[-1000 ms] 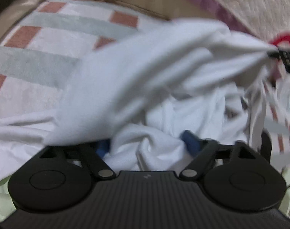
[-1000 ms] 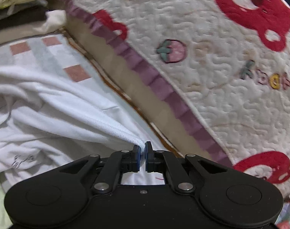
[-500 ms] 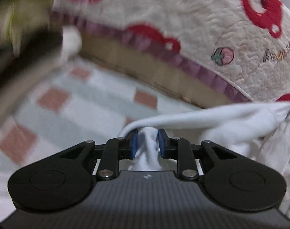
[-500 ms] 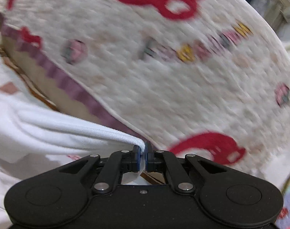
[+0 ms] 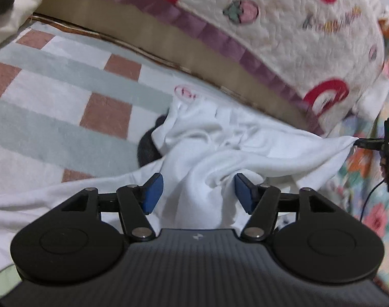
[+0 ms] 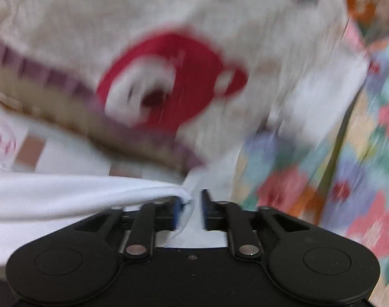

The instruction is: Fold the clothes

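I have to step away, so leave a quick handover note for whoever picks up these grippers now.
Left gripper: open, white garment bunched between its pads, no grip.
Right gripper: open too; the garment's corner lies against its left pad, unclamped.
The garment lies rumpled on the checked blanket, beside the quilted bedcover. A dark item peeks from under it.
Done: no fold visible.
Left: regrasp, spread flat, fold.

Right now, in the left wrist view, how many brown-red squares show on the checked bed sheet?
5 in view: one far left, one upper left, one centre top, one mid, and one partly under the white garment. More may be hidden beneath the white garment.
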Tool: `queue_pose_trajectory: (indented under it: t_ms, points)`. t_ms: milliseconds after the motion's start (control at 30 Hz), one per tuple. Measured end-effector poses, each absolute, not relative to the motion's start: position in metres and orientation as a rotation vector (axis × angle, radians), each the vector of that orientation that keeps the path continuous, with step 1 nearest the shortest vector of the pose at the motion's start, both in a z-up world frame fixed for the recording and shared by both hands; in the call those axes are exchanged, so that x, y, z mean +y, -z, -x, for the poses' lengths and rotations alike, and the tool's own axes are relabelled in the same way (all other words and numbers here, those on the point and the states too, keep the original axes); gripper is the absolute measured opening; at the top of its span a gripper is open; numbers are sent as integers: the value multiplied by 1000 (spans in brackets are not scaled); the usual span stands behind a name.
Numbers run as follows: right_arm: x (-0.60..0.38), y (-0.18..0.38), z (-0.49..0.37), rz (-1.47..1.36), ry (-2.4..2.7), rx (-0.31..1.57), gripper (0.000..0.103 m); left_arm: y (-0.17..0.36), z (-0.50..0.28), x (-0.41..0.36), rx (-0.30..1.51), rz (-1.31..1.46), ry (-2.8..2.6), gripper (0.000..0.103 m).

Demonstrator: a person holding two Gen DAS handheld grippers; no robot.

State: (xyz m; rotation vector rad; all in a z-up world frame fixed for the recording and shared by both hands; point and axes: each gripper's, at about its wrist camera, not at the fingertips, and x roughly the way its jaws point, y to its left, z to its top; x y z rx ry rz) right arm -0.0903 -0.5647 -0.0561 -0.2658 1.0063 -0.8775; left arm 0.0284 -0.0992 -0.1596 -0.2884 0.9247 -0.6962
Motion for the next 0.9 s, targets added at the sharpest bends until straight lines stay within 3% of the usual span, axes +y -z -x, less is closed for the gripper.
queue_pose_trajectory:
  t_ms: [133,333,433,500,600,733,767,800,900]
  points:
    - [-536,84,101,77,731,1044,32,163,-26,-104,936,208,656,68]
    - [-463,93,111,-264,377,957,37,172,-30,-105,983,214,633,68]
    - [-421,98,101,-350,205,955,45,171,-30,-105,981,206,626,66]
    - [-399,106,89,-356,116,966,57,168,-27,-105,963,188,608,46]
    - [-376,126,71,-375,37,963,58,171,-25,-104,955,208,599,30]
    - [-366,145,59,-345,211,940,58,174,-23,-104,942,234,589,22]
    - [-367,147,60,-321,228,931,54,170,-21,-103,919,238,598,21]
    - [-368,147,62,-303,236,921,2,165,-20,-102,892,245,611,19]
    - [-373,134,76,-326,169,877,6,148,-16,-97,806,234,650,19]
